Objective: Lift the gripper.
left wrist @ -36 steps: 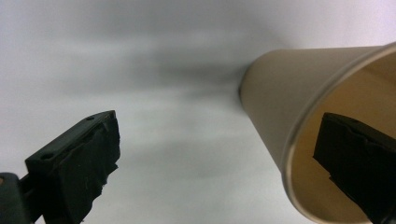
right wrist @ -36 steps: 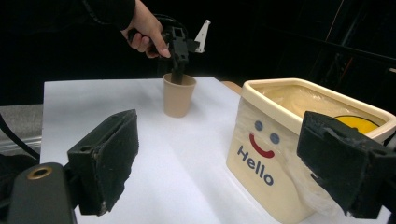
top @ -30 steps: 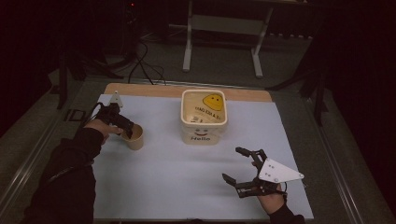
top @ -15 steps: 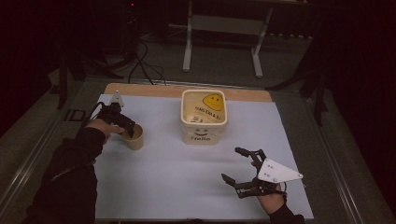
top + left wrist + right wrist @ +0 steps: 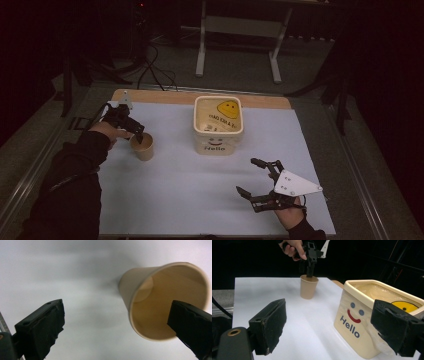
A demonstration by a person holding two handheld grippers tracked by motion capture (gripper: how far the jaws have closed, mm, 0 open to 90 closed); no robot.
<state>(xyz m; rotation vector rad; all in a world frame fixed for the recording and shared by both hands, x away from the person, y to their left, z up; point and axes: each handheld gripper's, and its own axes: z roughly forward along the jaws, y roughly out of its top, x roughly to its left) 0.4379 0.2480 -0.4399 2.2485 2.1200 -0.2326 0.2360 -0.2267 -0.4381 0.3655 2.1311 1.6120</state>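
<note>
Little has shifted since the earlier frame: the left tool (image 5: 136,132) has crept slightly further over the cup (image 5: 143,147), and the right tool (image 5: 260,183) has barely moved. Left jaws stand apart, one dipping inside the cup's mouth, the other out over bare surface (image 5: 175,195), so nothing is gripped yet. If they close carelessly the thin paper wall may buckle, or the upright cup (it looks empty and light) may tip or skid. The right tool's jaws are also wide apart, holding nothing, near the tub (image 5: 218,125), which stands well apart from the cup.
</note>
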